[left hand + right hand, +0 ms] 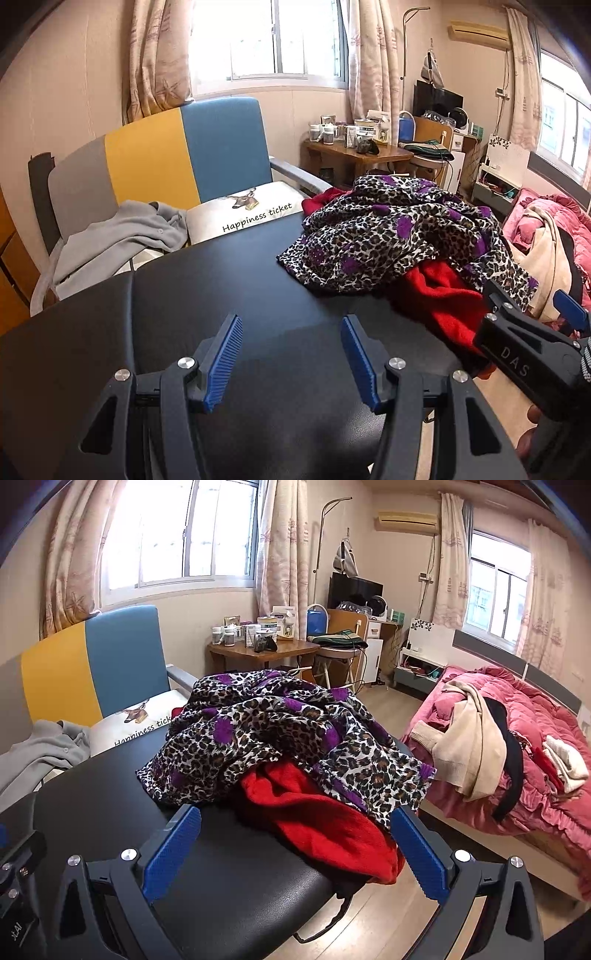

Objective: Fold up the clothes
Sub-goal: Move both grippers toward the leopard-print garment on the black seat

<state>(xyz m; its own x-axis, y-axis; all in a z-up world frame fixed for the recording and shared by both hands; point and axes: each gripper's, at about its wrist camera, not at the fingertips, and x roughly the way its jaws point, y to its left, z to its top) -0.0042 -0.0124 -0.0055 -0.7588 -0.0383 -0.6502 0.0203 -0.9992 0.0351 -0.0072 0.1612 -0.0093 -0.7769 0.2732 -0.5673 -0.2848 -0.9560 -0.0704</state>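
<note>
Only from the right wrist (both claws gaping, empty) does the cream sweater (469,746) show whole.

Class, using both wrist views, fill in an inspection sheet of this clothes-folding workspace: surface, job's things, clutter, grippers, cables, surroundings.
Surface: black padded table, near part bare.
Job's things: leopard-print garment heaped over red garment, both unfolded; the red one reaches the table's edge.
Clutter: nothing seen on the table besides the clothes.
Grippers: left gripper open over bare table, holding nothing; right gripper open, near the red garment, not gripping.
Cables: thin black cord hanging below the table edge.
Surroundings: chair with grey garment and cushion; bed strewn with clothes; crowded wooden side table.
</note>
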